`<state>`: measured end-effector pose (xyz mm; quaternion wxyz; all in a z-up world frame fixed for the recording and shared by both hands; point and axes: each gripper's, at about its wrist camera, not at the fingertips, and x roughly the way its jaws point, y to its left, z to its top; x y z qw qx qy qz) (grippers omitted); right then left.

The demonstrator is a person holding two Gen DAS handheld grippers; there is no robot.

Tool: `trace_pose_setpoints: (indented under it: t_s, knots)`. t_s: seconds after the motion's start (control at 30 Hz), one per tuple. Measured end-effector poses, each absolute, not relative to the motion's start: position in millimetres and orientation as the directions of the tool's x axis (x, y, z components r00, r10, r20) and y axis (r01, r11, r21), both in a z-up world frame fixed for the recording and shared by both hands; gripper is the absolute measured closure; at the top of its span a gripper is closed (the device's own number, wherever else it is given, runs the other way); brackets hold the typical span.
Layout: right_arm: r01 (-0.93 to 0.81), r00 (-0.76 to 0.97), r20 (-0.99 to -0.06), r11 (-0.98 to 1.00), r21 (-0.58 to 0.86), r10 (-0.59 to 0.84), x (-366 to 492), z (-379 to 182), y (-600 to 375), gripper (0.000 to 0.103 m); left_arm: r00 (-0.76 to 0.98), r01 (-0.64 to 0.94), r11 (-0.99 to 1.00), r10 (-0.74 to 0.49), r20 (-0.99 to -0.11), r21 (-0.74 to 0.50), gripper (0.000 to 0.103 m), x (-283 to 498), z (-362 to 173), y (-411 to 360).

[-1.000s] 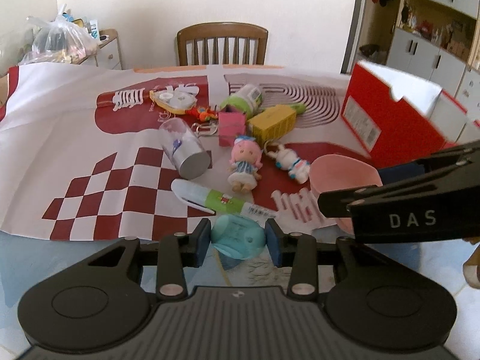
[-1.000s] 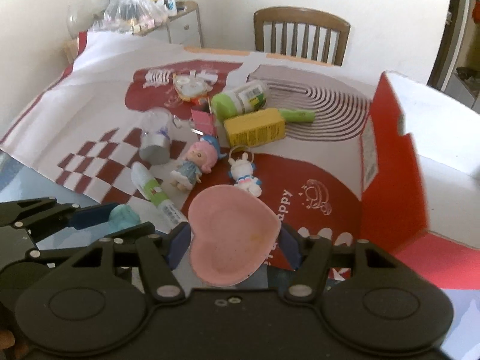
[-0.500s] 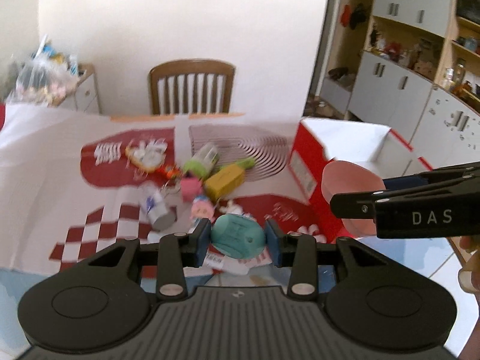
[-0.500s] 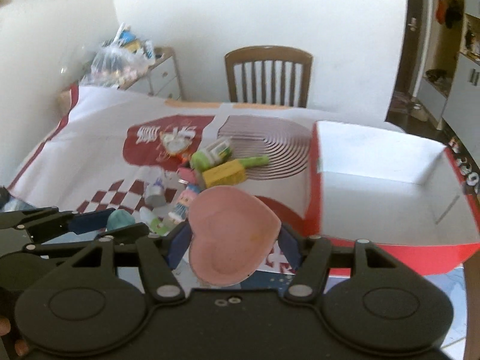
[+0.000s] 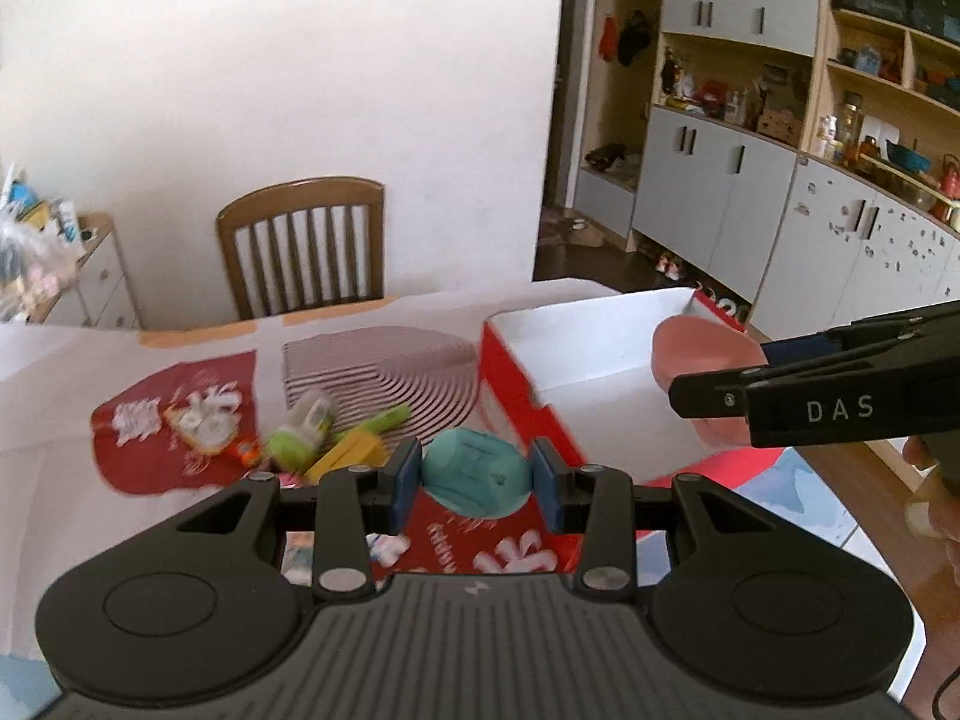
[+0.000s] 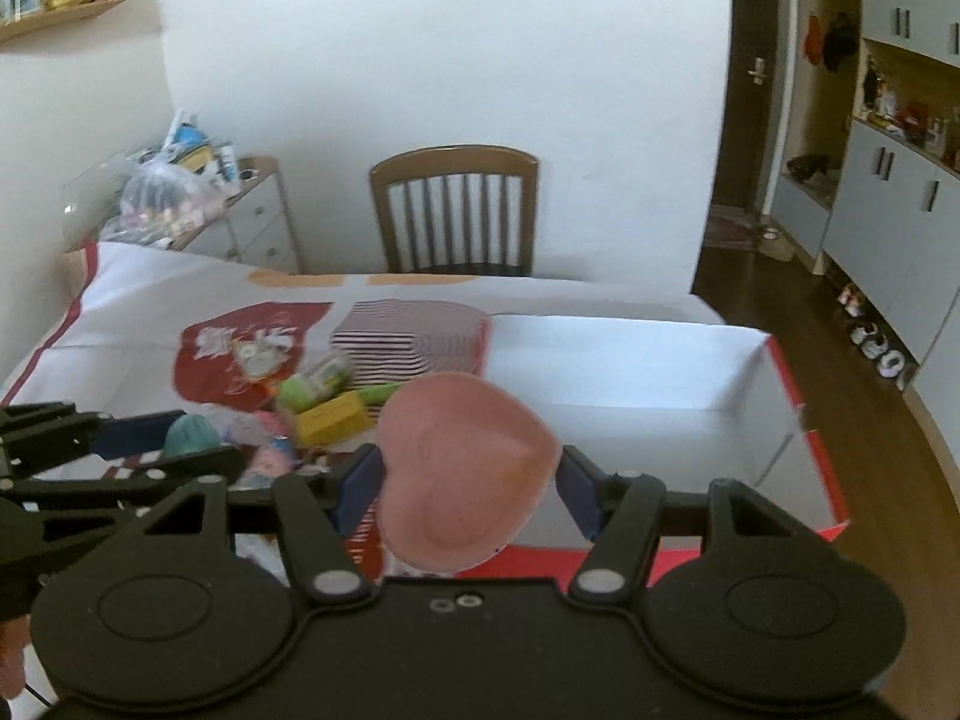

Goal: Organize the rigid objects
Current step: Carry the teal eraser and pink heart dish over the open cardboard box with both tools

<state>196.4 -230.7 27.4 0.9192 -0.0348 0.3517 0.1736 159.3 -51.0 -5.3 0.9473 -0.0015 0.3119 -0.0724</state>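
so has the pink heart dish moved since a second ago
Yes. The pink heart dish, held in the right gripper, went up and rightward from above the toys to the red box.

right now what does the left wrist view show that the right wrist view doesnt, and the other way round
Only the left wrist view: the teal object seen close up, clamped between the left gripper pads, and the open shelves with kitchenware.

Only the right wrist view: the heart shape of the pink dish held in the right gripper, the full white inside of the red box, and the bag of clutter on the drawer unit.

Both: the wooden chair, the red and white cloth, the toy pile with the yellow block.
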Motion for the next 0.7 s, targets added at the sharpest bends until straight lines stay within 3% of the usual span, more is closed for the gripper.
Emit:
trace_pose_setpoints:
  t_s: [0.43, 0.7]
  knots:
    - [-0.344, 0.642, -0.719, 0.938, 0.04, 0.267, 271, -7, -316, 0.04, 0.772, 0.189, 0.981, -0.17, -0.612, -0.034, 0.064, 249, -14, -139]
    - [-0.405, 0.579, -0.771, 0.914, 0.007, 0.263, 308, -38, -333, 0.04, 0.724, 0.196, 0.98, -0.166, -0.669, -0.031, 0.064, 313, -38, -181]
